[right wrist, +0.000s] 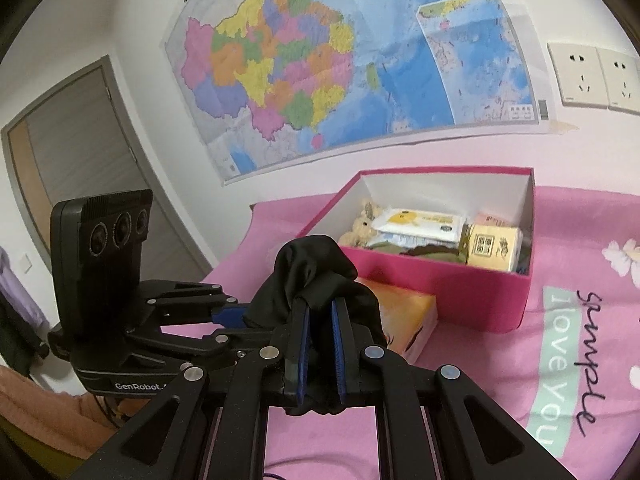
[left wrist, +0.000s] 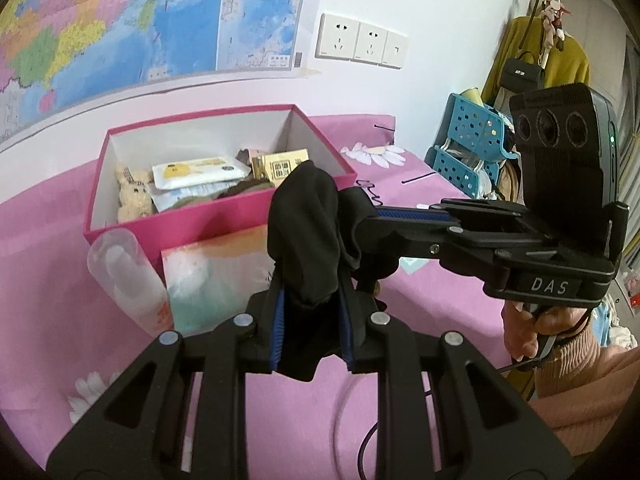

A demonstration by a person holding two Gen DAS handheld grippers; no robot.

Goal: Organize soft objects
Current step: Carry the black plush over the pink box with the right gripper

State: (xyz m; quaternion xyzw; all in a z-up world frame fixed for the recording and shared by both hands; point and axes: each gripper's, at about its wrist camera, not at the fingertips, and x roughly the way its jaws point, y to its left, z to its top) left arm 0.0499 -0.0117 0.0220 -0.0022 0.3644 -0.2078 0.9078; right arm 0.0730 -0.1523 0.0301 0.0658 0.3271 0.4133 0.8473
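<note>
Colourful wall map (right wrist: pixel 340 76) hanging above the bed, white sockets (left wrist: pixel 362 42) sitting beside it, blue perforated baskets (left wrist: pixel 474 142) standing at the bed's end, mustard garment (left wrist: pixel 560 60) and black handbag (left wrist: pixel 522 73) hanging behind them, grey door (right wrist: pixel 76 152) standing at left.

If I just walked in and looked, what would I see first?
First you'd see the black cloth, bunched up in the air and pinched by both the left gripper and the right gripper. Right behind it sits an open pink box on the pink bedsheet, with a small plush toy and a wipes pack inside. A big colourful map hangs on the wall above.
</note>
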